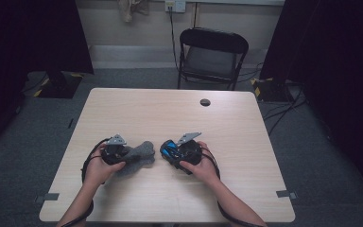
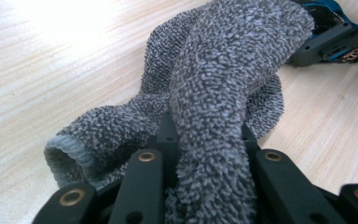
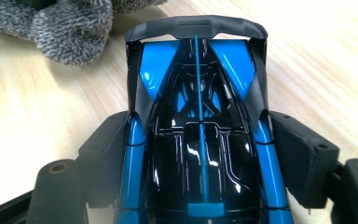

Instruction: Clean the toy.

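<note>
**Currently: sock clamped at left, toy car between the right jaws**

Currently I have both tools low over the table point(image 1: 137, 101), in the half nearest the person's edge and roughly midway between its left and right edges.

1. Left gripper point(image 1: 123, 154). In the left gripper view its jaws are pressed together on a fold of the grey sock point(image 2: 223, 84). The fabric rises from between the black jaws and runs away from the camera. A second part of the sock lies flat on the wood, with its ribbed cuff point(image 2: 67, 156) open toward the lower left of that view. In the high view the sock rests on the table just right of the left gripper, and its far end reaches toward the right gripper point(image 1: 172, 152).

2. Right gripper. In the right gripper view the blue and black toy car point(image 3: 198, 116) sits lengthwise between the jaws, its rear wing point(image 3: 196, 28) pointing away from the camera. The jaws stand wide, one pad against each flank of the car body, pinching it.

3. Relation. The sock's end lies near the car's wing, on the wood beyond it. I cannot tell whether they touch.
</note>
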